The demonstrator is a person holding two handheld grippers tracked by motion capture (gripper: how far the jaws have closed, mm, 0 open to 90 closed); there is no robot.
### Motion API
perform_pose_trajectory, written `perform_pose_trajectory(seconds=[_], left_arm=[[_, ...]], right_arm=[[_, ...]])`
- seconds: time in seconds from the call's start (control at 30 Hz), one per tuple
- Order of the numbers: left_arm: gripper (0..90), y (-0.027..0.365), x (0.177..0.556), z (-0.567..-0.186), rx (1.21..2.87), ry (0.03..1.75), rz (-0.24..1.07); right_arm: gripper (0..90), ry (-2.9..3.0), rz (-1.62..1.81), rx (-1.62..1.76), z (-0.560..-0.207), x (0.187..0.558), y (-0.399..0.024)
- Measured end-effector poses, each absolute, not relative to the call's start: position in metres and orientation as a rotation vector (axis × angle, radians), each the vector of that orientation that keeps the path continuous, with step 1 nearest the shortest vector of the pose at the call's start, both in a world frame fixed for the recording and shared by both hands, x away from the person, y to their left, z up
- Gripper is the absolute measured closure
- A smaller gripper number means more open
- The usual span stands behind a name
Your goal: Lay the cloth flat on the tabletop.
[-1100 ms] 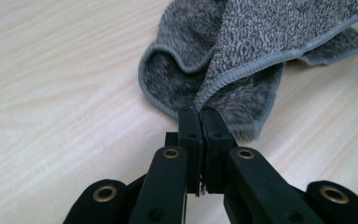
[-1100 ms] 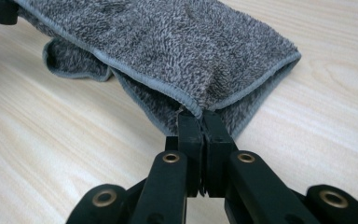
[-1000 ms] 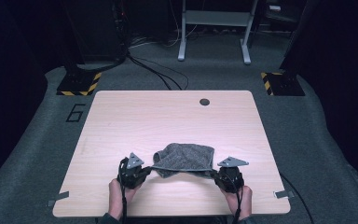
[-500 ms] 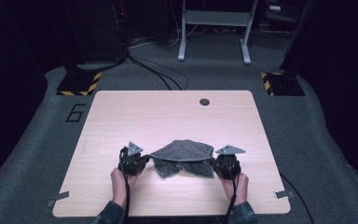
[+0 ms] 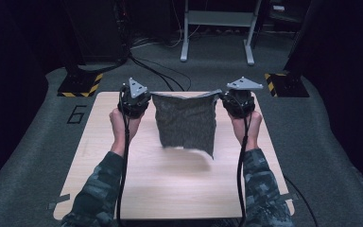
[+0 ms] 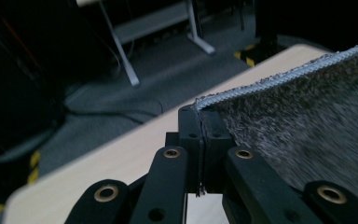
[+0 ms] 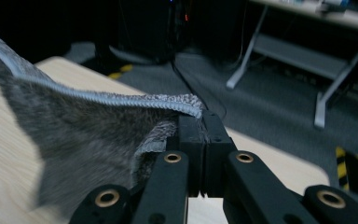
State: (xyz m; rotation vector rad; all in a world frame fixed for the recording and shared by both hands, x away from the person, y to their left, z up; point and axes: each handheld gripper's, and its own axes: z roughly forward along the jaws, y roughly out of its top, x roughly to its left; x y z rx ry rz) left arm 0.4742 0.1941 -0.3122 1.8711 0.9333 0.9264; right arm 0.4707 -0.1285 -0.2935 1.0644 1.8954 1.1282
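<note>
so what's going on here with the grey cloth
A person holds a gripper in each hand and has a grey towel pinched by its two top corners. The left gripper and right gripper are both shut on its hemmed edge, which runs stretched between them. The towel hangs spread out above the wooden table, its lower edge in the air.

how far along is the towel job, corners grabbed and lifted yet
Done: the left gripper and right gripper are each shut on a top corner of the grey towel. In hand: it hangs spread between them above the table. Left, probably: laying it flat or folding it.
</note>
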Motion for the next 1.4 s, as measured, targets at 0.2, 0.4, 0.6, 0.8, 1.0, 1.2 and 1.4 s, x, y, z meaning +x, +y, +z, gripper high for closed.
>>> perform_pose_trajectory(seconds=[0.2,0.4,0.6,0.8,1.0,1.2,1.4], left_arm=[[88.7,0.195,0.433,-0.351,1.946,0.883,0.93],[88.6,0.204,0.402,-0.421,2.041,0.937,0.807],[88.5,0.22,0.375,-0.462,2.069,1.008,0.704],[88.0,0.224,0.352,-0.484,2.117,1.012,0.652],[87.3,0.221,0.333,-0.503,2.176,1.0,0.552],[70.9,0.225,0.325,-0.511,2.199,1.013,0.442],[43.1,0.244,0.333,-0.496,2.145,1.09,0.467]], right_arm=[[89.0,1.957,1.152,1.006,-0.313,0.432,-0.131],[88.8,2.105,1.094,1.049,-0.387,0.401,-0.132],[88.5,2.209,1.057,1.107,-0.436,0.379,-0.133],[88.3,2.266,1.043,1.158,-0.464,0.359,-0.133],[88.0,2.318,0.995,1.207,-0.485,0.341,-0.141],[73.5,2.371,0.962,1.263,-0.498,0.329,-0.156],[55.3,2.339,1.042,1.306,-0.491,0.328,-0.176]])
